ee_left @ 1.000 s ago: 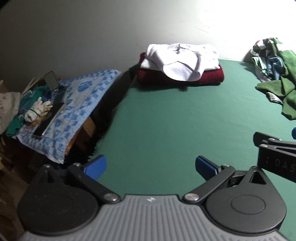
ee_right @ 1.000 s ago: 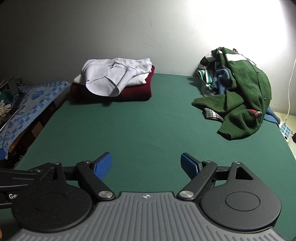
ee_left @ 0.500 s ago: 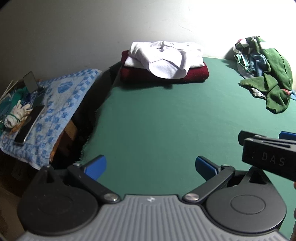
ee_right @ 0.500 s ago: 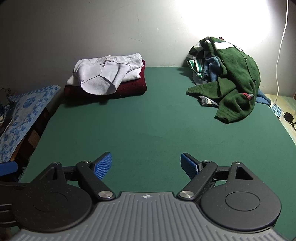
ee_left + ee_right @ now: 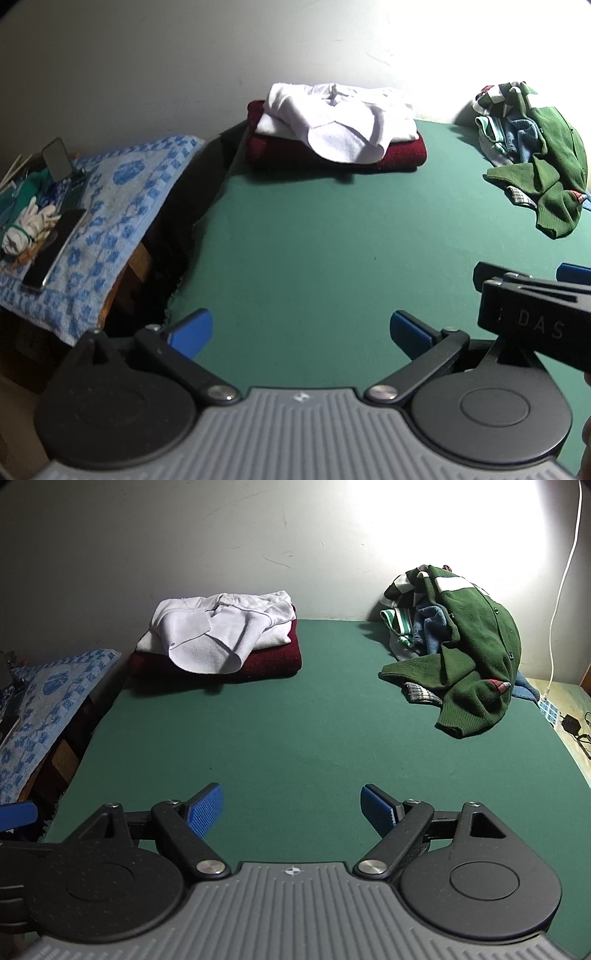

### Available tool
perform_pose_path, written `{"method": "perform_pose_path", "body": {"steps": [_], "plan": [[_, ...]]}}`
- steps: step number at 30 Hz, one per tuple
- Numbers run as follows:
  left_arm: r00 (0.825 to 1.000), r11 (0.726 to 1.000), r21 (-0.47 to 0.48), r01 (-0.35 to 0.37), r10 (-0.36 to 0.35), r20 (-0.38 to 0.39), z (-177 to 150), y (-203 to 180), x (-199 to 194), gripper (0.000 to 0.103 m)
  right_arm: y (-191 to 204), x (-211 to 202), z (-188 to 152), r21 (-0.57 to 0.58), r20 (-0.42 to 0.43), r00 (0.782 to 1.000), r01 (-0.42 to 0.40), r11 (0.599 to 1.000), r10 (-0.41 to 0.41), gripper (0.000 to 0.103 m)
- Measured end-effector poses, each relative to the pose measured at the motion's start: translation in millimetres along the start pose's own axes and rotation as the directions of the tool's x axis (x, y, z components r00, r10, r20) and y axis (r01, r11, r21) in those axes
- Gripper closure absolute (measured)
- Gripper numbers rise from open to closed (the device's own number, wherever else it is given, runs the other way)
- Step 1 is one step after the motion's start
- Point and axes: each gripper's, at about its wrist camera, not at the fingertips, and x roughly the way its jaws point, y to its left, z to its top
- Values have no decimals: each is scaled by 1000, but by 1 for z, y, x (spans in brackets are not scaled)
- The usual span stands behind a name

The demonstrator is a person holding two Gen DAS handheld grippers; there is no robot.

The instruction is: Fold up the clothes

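Both grippers hang spread and empty over the green table: right gripper, left gripper. Far right lies the green cardigan, draped atop a heap of unfolded clothes. It looks soft, thickish, floppy; its nearest cuff seems graspable. Folded pieces sit stacked far left.

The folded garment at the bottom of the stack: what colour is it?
Dark red folded garment, best seen in the right wrist view.
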Motion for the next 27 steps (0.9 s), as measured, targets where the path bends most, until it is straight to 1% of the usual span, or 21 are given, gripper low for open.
{"method": "perform_pose_path", "body": {"steps": [4,8,15,21,27], "plan": [[1000,1000,3,7,-7,-6,2,-1,4,1,1,2,2,-17,6,1000,11,1000,-11,19],[1000,1000,1,12,-12,-8,3,-3,6,1,0,4,2,-10,-4,1000,3,1000,-3,19],[999,999,26,-24,23,25,4,-11,2,1,-6,4,3,1,4,1000,1,1000,-1,19],[999,999,23,-37,36,28,7,-12,-2,1,-11,1,5,6,22,1000,5,1000,-5,19],[998,998,23,-52,51,32,6,-13,-5,1,-17,0,3,24,20,1000,3,1000,-4,19]]}}
